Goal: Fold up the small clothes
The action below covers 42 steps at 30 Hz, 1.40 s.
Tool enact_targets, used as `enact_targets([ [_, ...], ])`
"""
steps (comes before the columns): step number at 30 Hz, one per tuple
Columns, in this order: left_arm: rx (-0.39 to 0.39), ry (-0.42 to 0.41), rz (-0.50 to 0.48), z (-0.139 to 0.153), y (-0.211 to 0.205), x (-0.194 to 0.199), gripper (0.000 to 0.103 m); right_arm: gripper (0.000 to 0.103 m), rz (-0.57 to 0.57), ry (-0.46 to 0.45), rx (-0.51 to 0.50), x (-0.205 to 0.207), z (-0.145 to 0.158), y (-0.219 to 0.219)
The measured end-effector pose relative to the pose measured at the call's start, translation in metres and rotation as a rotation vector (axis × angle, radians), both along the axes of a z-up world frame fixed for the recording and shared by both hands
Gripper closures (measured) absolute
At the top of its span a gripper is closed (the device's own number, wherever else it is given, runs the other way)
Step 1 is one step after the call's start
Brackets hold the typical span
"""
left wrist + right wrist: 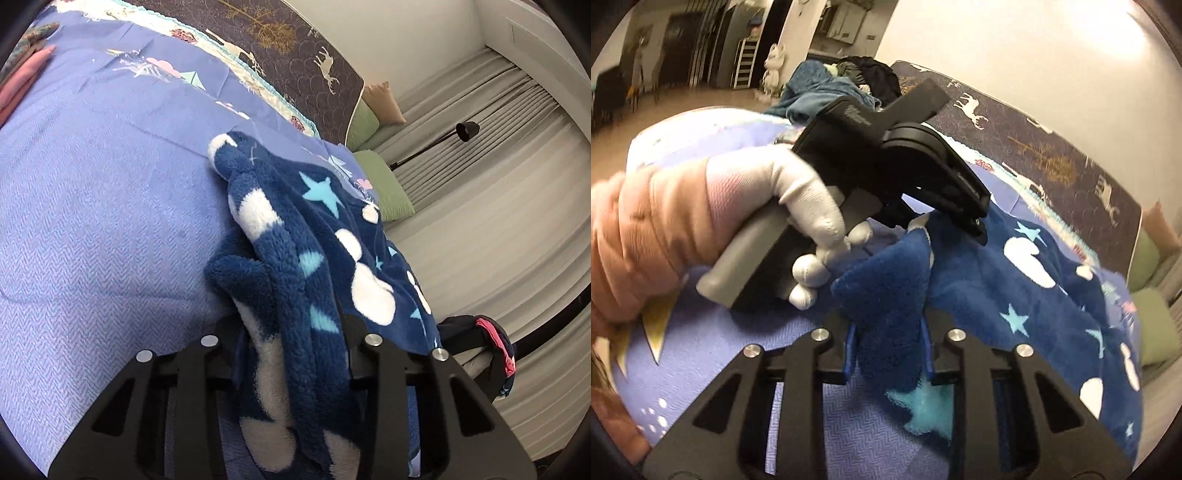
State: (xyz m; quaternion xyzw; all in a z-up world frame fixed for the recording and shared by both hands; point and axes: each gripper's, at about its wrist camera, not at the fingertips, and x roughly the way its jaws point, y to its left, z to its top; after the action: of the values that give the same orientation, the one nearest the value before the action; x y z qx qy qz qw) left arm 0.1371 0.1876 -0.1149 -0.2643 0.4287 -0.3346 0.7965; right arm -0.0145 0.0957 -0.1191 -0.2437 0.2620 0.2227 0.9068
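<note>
Left wrist view looks over a bed (92,221) covered by a lavender herringbone spread, with the navy fleece garment (295,258), printed with white blobs and pale blue stars, heaped at the bed's near right side. The left tongs (291,332) pinch a thick fold of that fleece, which rises between the two black arms and hides the pads completely. Folded pink and patterned cloths (26,74) sit at the far left edge, cut off by the lens rim. A dark headboard (306,55) with deer and tree prints runs along the top, green cushions (384,188) lie beside it, and a black lamp (467,131) stands before grey curtains. At the lower right a dark thing with a pink patch (495,347) is only partly visible and I cannot tell what it is.

From the right wrist view, the right tongs (888,350) are pressed on a peaked corner of the same garment (1015,288), their blue pads (849,354) touching the fleece on both sides. Straight ahead, a white-gloved hand (798,206) in a pink sleeve (639,240) grips the other gripper's grey handle; that gripper's body blocks much of the bed behind it, and its tips (975,221) reach the fleece edge. A pile of clothes (842,85) lies at the bed's far end, blurred. The room beyond is dim and smeared.
</note>
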Motion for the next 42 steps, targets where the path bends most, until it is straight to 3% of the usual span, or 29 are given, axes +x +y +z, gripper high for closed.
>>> enact_targets([
  [4, -0.028, -0.027, -0.001, 0.018, -0.002, -0.001, 0.067, 0.079, -0.012, 0.005, 0.095, -0.003, 0.016, -0.017],
  [10, -0.025, -0.105, -0.040, 0.066, -0.034, -0.002, 0.067, 0.080, -0.034, 0.039, 0.343, 0.003, 0.057, -0.072],
  [17, 0.061, -0.191, -0.120, 0.121, -0.115, 0.000, 0.067, 0.081, -0.080, 0.019, 0.570, 0.006, 0.096, -0.152],
  [22, 0.088, -0.225, -0.166, 0.141, -0.174, 0.000, 0.067, 0.081, -0.128, -0.007, 0.697, -0.001, 0.108, -0.216],
  [25, 0.091, -0.236, -0.213, 0.148, -0.216, 0.000, 0.067, 0.082, -0.169, -0.006, 0.784, -0.007, 0.108, -0.261],
  [27, 0.082, -0.235, -0.266, 0.147, -0.244, -0.001, 0.082, 0.082, -0.214, -0.004, 0.836, -0.014, 0.102, -0.294],
  [29, 0.075, -0.210, -0.329, 0.139, -0.271, 0.000, 0.083, 0.082, -0.265, 0.013, 0.871, -0.018, 0.092, -0.320],
  [33, 0.185, -0.187, -0.427, 0.110, -0.328, -0.009, 0.083, 0.084, -0.349, 0.123, 0.989, -0.020, 0.053, -0.368],
  [36, 0.209, -0.200, -0.441, 0.108, -0.337, -0.016, 0.082, 0.084, -0.377, 0.210, 1.082, -0.022, 0.022, -0.391],
  [37, 0.210, -0.213, -0.435, 0.111, -0.333, -0.018, 0.081, 0.084, -0.377, 0.229, 1.103, -0.022, 0.015, -0.395],
  [39, 0.241, -0.284, -0.394, 0.123, -0.317, -0.028, 0.065, 0.084, -0.378, 0.246, 1.120, -0.021, 0.007, -0.402],
  [42, 0.402, -0.448, -0.271, 0.135, -0.287, -0.047, 0.060, 0.084, -0.361, 0.257, 1.134, -0.023, 0.002, -0.404],
])
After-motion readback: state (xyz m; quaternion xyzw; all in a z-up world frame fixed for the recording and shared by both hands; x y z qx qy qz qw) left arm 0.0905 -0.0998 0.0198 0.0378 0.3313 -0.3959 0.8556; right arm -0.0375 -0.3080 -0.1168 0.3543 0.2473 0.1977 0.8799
